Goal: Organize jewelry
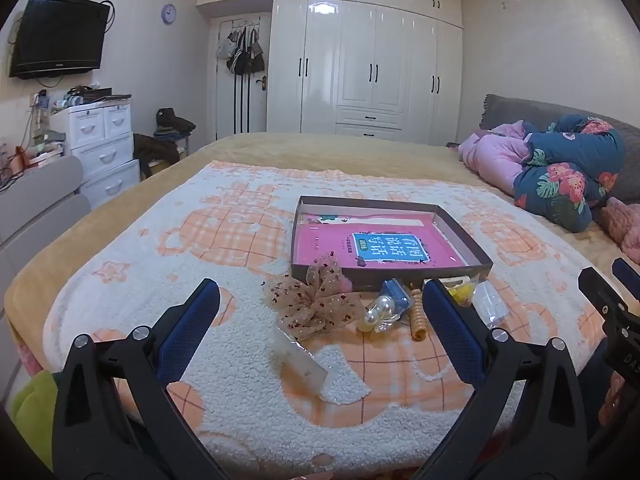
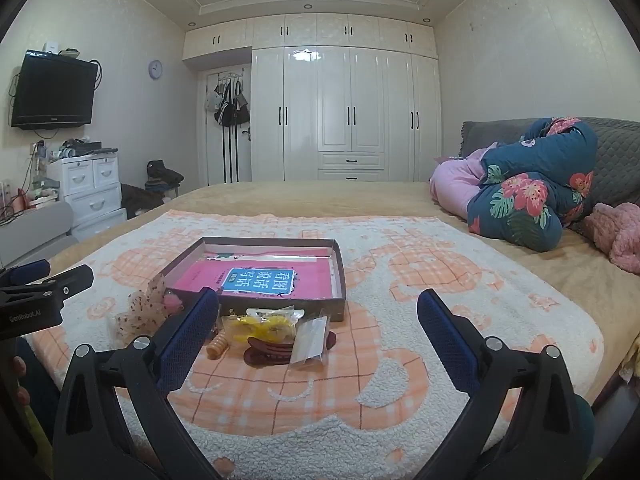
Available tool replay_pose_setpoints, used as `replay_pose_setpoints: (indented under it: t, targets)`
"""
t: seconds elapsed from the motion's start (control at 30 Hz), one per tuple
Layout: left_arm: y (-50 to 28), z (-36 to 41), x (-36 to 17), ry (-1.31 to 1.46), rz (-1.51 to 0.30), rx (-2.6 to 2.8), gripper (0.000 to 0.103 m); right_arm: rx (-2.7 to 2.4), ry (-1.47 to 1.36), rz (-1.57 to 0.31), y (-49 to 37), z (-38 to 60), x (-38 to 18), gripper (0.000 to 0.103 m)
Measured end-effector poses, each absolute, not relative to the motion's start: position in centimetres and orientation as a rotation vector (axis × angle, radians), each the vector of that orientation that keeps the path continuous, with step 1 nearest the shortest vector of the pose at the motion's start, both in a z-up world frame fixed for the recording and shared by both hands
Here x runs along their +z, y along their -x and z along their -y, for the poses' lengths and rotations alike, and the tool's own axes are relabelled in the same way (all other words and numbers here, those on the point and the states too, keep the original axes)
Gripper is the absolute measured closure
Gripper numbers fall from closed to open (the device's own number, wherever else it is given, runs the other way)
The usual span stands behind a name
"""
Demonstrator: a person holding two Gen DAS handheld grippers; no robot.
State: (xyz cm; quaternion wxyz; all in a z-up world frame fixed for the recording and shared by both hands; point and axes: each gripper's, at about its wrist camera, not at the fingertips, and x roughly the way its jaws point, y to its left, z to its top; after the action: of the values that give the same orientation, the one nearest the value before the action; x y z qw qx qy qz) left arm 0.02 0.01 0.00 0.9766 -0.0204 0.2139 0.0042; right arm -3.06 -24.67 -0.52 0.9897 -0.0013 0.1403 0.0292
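A shallow brown box (image 1: 304,248) (image 2: 340,276) with a pink book inside lies on the blanket. In front of it lie a sheer beige bow (image 1: 316,304) (image 2: 144,312), a clear packet (image 1: 300,364), a bagged bead item (image 1: 380,312), an orange spiral hair tie (image 1: 418,316) (image 2: 218,346), a yellow bagged piece (image 1: 460,292) (image 2: 264,326), a dark red hair claw (image 2: 272,350) and a clear bag (image 2: 310,338). My left gripper (image 1: 320,296) is open and empty above the bow. My right gripper (image 2: 318,304) is open and empty above the pile.
The items sit on a white and orange fleece blanket (image 1: 240,392) over a tan bed. Folded quilts (image 2: 528,188) lie at the right by the headboard. White wardrobes (image 2: 348,112) stand behind; drawers (image 1: 104,148) and a TV stand at the left.
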Motion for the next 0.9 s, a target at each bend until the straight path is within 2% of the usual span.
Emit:
replay_pose_setpoints:
  t: [0.9]
  targets:
    - [-0.01, -0.04, 0.01, 0.042, -0.425, 0.007, 0.010, 0.058, 0.003, -0.280, 3.09, 24.83, -0.47, 0.006]
